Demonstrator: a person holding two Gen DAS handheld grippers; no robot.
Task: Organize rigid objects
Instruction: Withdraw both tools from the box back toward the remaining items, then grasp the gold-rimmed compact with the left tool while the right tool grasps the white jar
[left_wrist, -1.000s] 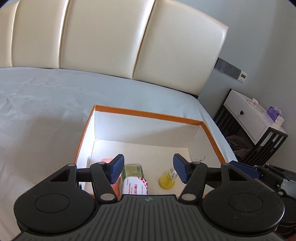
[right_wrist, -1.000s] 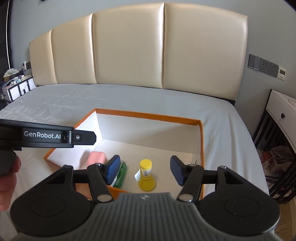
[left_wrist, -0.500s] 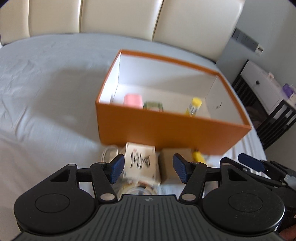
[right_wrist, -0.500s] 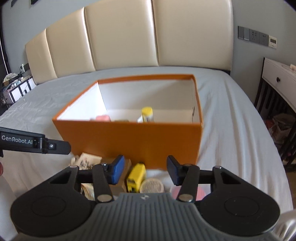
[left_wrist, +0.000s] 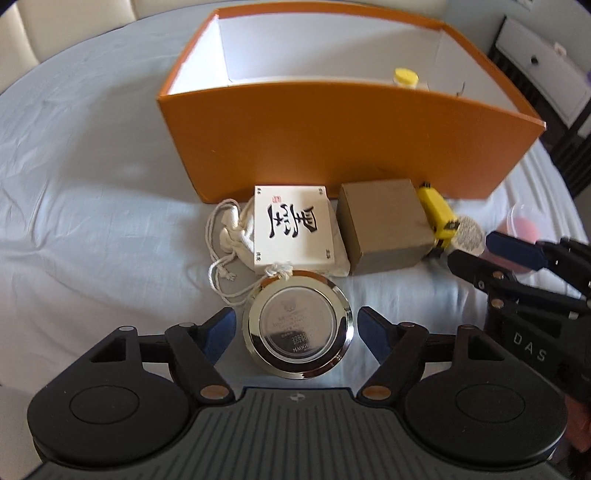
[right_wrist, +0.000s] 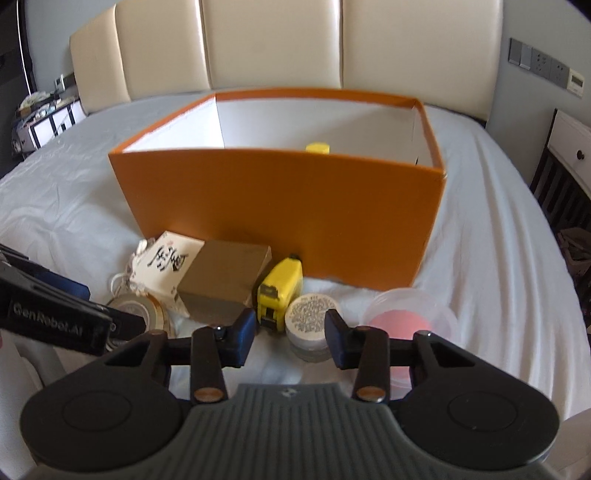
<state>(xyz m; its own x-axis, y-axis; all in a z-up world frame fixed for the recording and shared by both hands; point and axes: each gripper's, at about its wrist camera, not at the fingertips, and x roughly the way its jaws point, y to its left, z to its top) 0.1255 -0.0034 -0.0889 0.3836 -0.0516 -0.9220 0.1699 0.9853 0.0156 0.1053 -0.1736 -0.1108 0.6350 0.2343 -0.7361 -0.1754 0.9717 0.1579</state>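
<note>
the left gripper (left_wrist: 297, 328) is wide open around the round tin (left_wrist: 298, 329), not touching it. the right gripper (right_wrist: 290, 334) is open too, holding nothing, near the small jar (right_wrist: 309, 319).

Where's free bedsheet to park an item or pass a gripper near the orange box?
Free: bare sheet left of the orange box and drawstring pouch; also right of the box, beyond the pink-lidded tub. Crowded: the strip along the box front, packed with white card box, brown box, yellow tape measure, round jar and tin.
</note>
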